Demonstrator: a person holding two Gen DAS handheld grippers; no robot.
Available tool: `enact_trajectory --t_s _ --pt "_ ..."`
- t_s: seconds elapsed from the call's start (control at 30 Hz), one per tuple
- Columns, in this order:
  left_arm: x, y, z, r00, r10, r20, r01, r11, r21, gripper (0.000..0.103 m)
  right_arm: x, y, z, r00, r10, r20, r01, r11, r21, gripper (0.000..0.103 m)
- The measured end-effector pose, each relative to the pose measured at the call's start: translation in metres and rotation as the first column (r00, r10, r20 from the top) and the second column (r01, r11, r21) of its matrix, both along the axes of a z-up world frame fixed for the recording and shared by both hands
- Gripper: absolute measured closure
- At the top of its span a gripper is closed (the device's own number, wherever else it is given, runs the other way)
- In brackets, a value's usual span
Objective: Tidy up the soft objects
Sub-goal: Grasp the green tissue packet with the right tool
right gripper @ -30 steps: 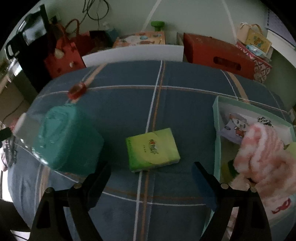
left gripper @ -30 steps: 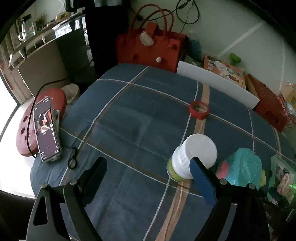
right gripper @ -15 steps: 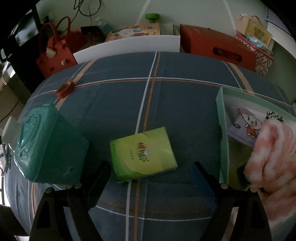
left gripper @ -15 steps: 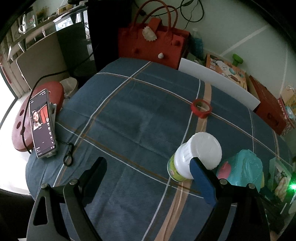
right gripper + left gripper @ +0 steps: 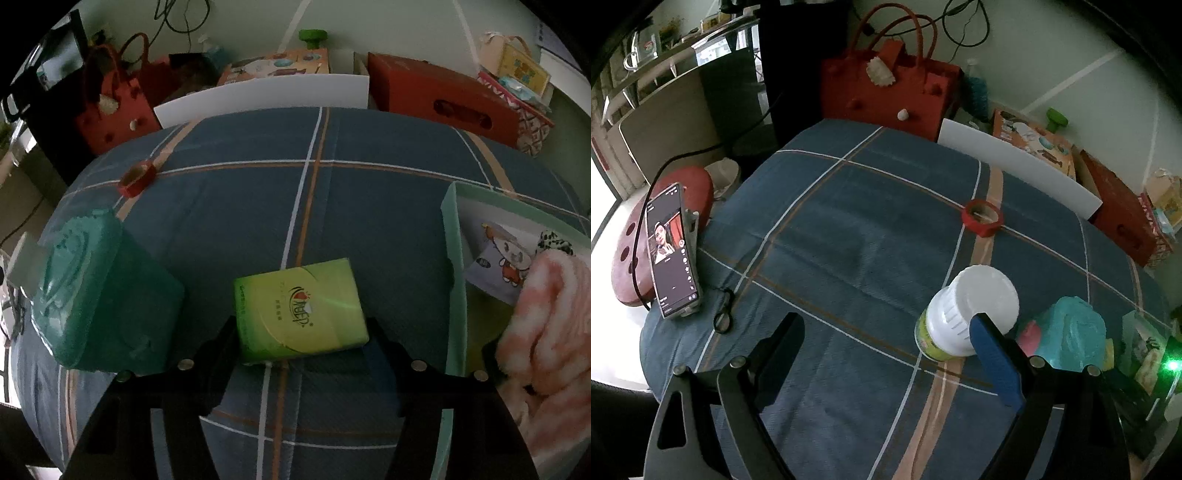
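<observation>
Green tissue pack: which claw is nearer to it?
Right. The right claw straddles the green tissue pack, jaws closing around it. The left claw hangs open over bare cloth beside the white-lidded jar.

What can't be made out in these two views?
- Right gripper pads: behind the green tissue pack, so contact is unclear; jaws closing.
- Box contents: cut off by the right wrist view's edge, partly under the pink cloth.
- Jar label: hidden by the left gripper's blue finger.

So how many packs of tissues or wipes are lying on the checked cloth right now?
2. The green tissue pack sits between the right tool's closing jaws. The teal wipes pack lies left of it. More may hide inside the box.
</observation>
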State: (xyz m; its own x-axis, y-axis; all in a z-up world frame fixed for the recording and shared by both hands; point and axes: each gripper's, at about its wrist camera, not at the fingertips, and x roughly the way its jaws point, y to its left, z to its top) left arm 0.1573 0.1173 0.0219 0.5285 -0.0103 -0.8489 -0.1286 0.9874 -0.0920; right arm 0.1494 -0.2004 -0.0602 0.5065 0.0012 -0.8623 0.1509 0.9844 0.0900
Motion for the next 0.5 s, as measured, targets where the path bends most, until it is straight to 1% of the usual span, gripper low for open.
enact_trajectory --t_s 0.2,0.33,0.5 --pt "0.002 -0.002 0.003 1.0 -0.014 0.005 0.014 1.0 -0.017 0.012 0.0 -0.002 0.023 0.999 -0.009 0.048 0.009 1.0 -0.009 0.035" --pt "0.005 -0.005 0.006 1.0 -0.025 0.012 0.025 0.999 -0.025 0.012 0.002 -0.009 0.042 0.996 -0.051 0.071 0.052 0.999 -0.006 0.035" --pt "0.011 -0.009 0.008 0.999 -0.038 0.013 0.039 0.999 -0.035 0.012 0.001 -0.018 0.058 0.992 -0.096 0.083 0.095 0.995 0.009 0.035"
